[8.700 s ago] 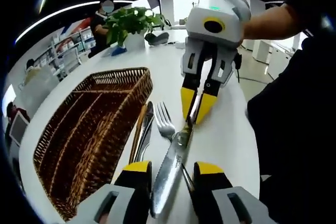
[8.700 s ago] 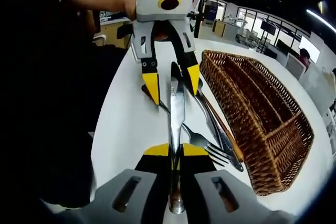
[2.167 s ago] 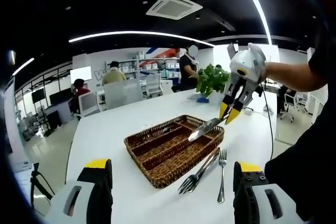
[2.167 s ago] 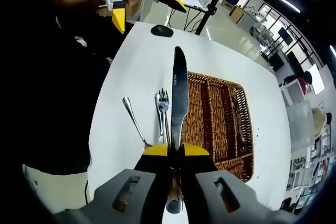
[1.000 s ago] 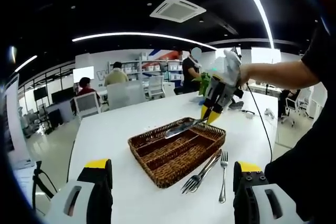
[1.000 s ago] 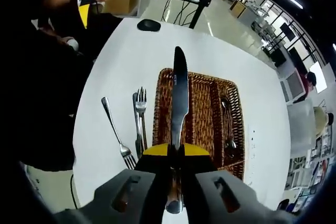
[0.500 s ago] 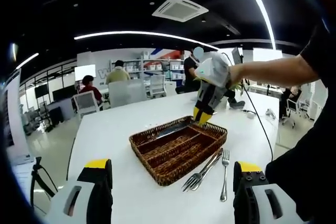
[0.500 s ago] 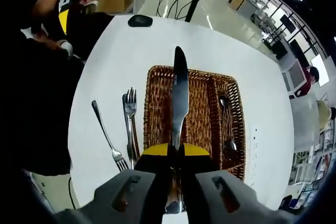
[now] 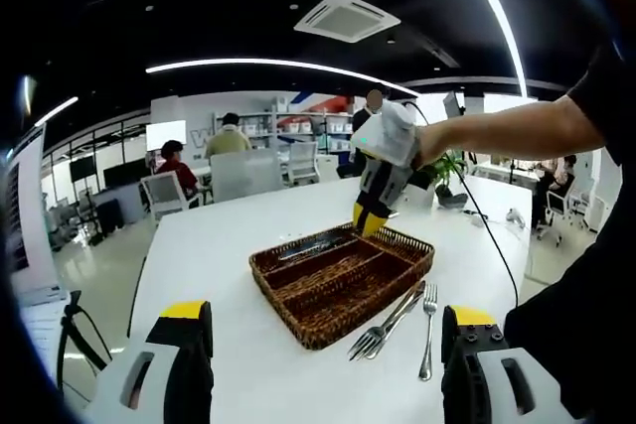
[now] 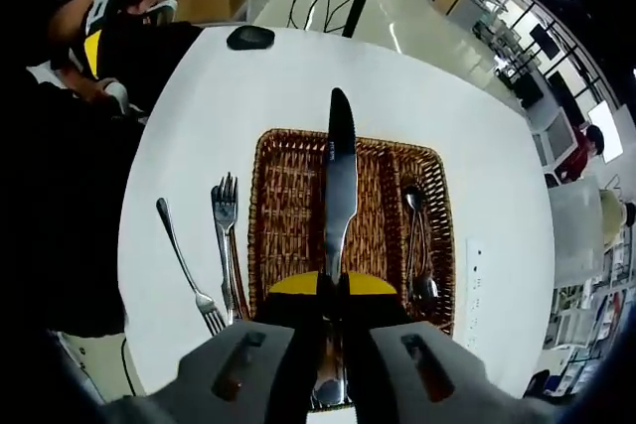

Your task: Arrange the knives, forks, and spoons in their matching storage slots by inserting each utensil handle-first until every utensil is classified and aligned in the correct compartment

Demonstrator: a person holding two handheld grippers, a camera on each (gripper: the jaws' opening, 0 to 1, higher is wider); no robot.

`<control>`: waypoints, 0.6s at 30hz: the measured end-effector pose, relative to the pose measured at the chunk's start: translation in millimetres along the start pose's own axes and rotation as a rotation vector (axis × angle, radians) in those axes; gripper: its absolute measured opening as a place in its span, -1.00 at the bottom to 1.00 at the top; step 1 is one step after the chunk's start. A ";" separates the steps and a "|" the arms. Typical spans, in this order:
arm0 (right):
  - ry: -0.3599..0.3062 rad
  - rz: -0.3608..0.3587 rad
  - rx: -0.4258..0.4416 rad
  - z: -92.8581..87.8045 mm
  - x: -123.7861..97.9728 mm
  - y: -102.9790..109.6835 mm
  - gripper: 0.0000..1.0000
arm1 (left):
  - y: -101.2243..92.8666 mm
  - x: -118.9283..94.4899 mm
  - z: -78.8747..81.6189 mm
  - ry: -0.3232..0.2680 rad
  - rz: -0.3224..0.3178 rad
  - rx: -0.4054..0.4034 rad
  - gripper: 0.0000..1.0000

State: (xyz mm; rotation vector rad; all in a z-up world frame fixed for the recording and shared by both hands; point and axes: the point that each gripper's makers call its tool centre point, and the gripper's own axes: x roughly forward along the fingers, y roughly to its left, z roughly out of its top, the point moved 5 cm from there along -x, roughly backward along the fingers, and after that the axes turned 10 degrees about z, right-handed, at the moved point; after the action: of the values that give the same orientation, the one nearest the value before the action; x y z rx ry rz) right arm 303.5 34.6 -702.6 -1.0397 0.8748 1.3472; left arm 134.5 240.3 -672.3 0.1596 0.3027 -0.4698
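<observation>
My right gripper [image 10: 333, 285] is shut on a table knife [image 10: 339, 176] by its handle, and the blade points away over the middle of the brown wicker tray [image 10: 260, 245]. A spoon [image 10: 417, 245] lies in the tray's right compartment. On the white table left of the tray lie a pair of forks [image 10: 225, 235] and a single fork [image 10: 184, 260]. In the left gripper view the right gripper [image 9: 365, 217] hangs at the far rim of the tray [image 9: 328, 330]. My left gripper [image 9: 323, 345] stands wide open with nothing in it, well short of the tray.
A black computer mouse [image 10: 250, 37] sits on the table beyond the tray. Loose forks [image 9: 390, 317] lie near the table's right edge. A cable [image 9: 497, 255] runs over that side. People and office chairs [image 9: 164, 196] stand behind the table.
The right gripper has carried the knife sideways from above the tray's left side to above its middle. In the left gripper view it has drifted left and down toward the far rim.
</observation>
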 end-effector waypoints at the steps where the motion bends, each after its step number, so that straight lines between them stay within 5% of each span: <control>1: 0.001 -0.002 -0.003 0.4 0.4 0.1 -0.95 | 0.3 -0.3 -0.3 0.000 0.001 0.000 0.99; 18: 0.012 0.012 0.012 -4.9 16.7 8.3 -0.95 | 4.4 -4.9 -2.9 -0.010 0.008 -0.011 0.99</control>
State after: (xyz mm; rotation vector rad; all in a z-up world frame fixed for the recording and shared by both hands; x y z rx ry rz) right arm 296.6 35.1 -720.6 -1.0358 0.8987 1.3448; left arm 131.6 246.8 -673.1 0.1477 0.2949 -0.4608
